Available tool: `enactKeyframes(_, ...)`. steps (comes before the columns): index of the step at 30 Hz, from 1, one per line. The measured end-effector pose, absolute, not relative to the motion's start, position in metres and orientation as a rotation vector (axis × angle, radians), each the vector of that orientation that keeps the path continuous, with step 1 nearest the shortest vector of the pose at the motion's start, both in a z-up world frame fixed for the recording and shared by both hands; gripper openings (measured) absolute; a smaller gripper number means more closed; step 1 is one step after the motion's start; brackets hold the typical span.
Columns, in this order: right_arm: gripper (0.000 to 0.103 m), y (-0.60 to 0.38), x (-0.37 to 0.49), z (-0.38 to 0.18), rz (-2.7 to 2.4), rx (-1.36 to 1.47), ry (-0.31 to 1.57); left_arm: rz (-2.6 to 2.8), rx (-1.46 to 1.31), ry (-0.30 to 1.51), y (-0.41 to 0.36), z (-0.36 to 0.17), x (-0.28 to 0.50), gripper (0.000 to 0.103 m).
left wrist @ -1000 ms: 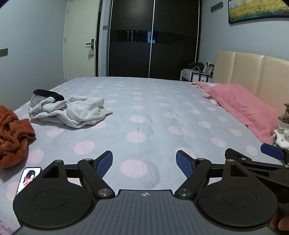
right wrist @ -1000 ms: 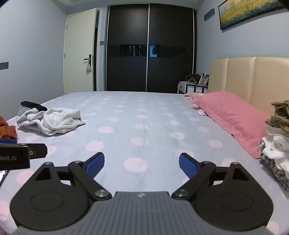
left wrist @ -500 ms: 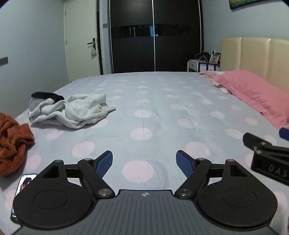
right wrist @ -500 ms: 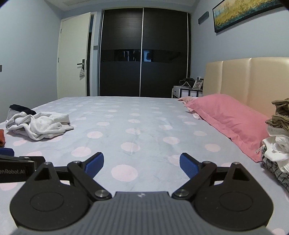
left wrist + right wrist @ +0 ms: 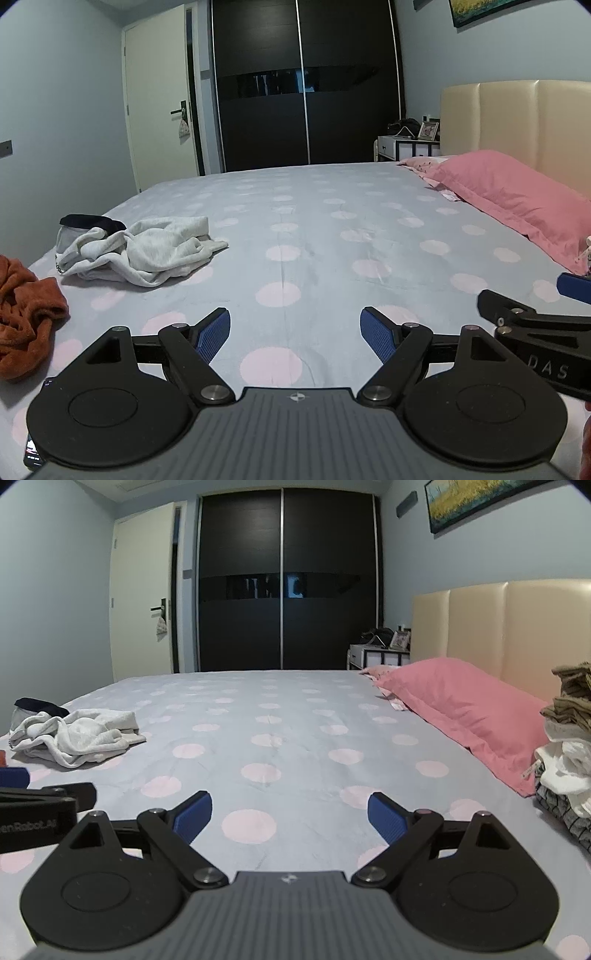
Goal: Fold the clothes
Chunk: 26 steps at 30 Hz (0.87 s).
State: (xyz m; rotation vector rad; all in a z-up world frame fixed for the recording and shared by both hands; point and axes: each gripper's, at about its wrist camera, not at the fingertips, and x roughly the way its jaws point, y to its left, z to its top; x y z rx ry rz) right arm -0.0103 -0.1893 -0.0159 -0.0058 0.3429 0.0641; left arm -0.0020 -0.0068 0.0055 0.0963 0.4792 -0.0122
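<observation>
We hold both grippers low over the bed, near its front edge. Left gripper: jaws wide, nothing betw. them. Right gripper: jaws wide, also empty. The white garment lies crumpled on the bed, well apart from both grippers, to the left side. An orange garment sits bunched at the bed's left edge, nearer us than the white one. A folded stack rests at the bed's right edge, just beside the pink pillow. A phone lies on the bed under the left gripper.
</observation>
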Motion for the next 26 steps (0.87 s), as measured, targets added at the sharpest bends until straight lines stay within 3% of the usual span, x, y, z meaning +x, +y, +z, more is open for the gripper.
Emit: enactKeyframes(26, 0.094, -0.181, -0.021, -0.013, 0.114, -0.040, 0.317, 0.013, 0.057, 0.559, 0.001, 0.002, 0.001, 0.078)
